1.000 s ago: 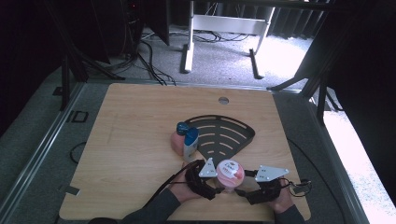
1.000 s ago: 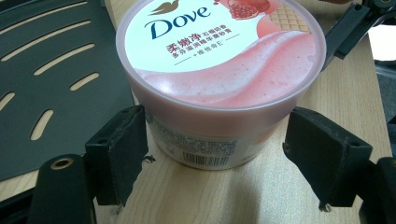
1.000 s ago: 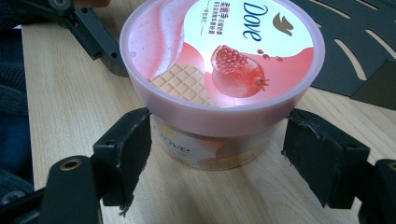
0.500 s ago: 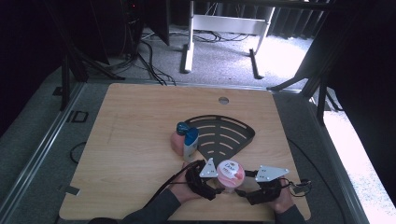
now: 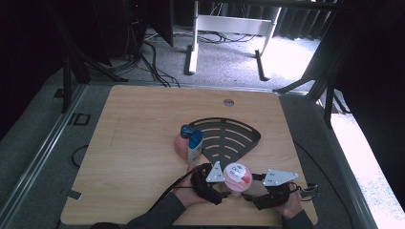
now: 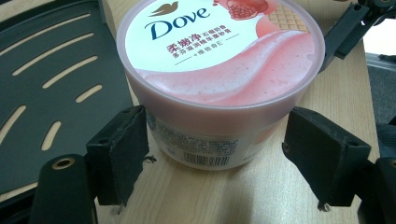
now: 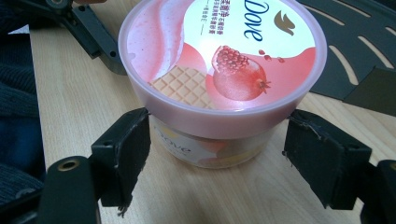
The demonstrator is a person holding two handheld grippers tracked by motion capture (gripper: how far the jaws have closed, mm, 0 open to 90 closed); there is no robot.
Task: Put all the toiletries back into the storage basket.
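A pink Dove tub [image 5: 237, 175] with a pomegranate picture on its lid stands upright on the wooden table [image 5: 133, 143], near the front edge. My left gripper [image 5: 220, 191] comes at it from the left and my right gripper [image 5: 249, 194] from the right. In the left gripper view the tub [image 6: 219, 84] sits between the open jaws of the left gripper [image 6: 217, 135]; the left jaw touches its wall and a gap shows at the right jaw. In the right gripper view the right gripper [image 7: 217, 135] straddles the tub [image 7: 219, 70] the same way, its jaws open and close to the sides.
A black slotted fan-shaped tray [image 5: 229, 136] lies flat just behind the tub. At its left edge stand a pink bottle [image 5: 180, 145] and a white tube with a blue cap [image 5: 195, 143]. A cable hole [image 5: 229, 102] marks the far table edge. Floor cables lie beyond.
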